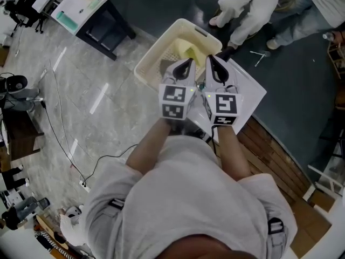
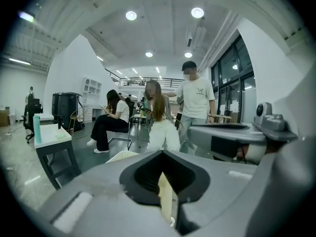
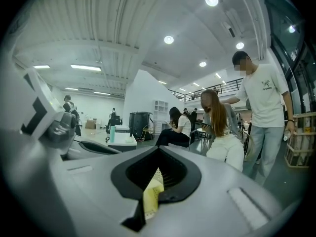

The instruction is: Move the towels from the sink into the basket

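A grey polished floor (image 1: 81, 101) spreads under an open workroom. Several people (image 2: 158, 117) sit and stand well beyond the fingertips, and a small table (image 2: 52, 137) is off to the left of them. In the head view the person holds both tools side by side, nearly touching, above a white counter (image 1: 253, 93). Their tips reach over the near rim of a cream basket (image 1: 156, 47) that stands just ahead of the fingers. The left gripper (image 1: 187, 63) has its jaws pressed together, and its own view shows a thin pale yellow strip of cloth pinched in the seam between them. The right gripper (image 1: 212, 60) is likewise clenched, with the waffle-textured edge of the yellow towel (image 3: 152, 194) nipped between its pads. From above, more of that yellow cloth shows just past both sets of fingertips, inside the basket walls. Whether it hangs from the fingers or rests on the basket bottom cannot be told.
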Motion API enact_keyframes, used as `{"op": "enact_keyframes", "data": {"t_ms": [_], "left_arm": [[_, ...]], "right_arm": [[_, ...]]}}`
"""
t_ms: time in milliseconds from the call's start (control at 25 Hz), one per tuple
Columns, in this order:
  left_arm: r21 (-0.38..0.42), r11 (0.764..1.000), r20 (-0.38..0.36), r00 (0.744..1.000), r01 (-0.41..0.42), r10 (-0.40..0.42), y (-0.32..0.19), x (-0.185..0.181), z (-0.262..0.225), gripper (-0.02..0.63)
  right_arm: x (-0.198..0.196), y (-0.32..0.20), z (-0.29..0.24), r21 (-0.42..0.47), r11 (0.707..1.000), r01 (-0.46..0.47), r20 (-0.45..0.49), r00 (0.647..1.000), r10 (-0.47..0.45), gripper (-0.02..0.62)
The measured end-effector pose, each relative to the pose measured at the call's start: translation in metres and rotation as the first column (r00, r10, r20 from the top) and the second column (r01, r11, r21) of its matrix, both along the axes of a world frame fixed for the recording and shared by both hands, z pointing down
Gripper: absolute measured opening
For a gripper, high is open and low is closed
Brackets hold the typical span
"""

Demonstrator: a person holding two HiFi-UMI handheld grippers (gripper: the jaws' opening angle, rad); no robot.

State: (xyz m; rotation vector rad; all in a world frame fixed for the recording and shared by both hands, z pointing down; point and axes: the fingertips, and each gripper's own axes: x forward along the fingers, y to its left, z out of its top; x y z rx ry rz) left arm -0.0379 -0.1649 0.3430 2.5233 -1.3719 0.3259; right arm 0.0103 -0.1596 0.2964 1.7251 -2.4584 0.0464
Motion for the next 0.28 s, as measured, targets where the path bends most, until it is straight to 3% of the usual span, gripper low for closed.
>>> {"op": "enact_keyframes", "data": {"t_ms": [280], "left_arm": [[0.01, 1.0, 0.003, 1.0, -0.005, 0.005, 0.0013, 0.01, -0.0016, 0.02]], "right_arm": [[0.0114, 0.0026, -0.0025, 0.01, 1.0, -0.005, 0.011, 1.0, 0.005, 0.005]]}}
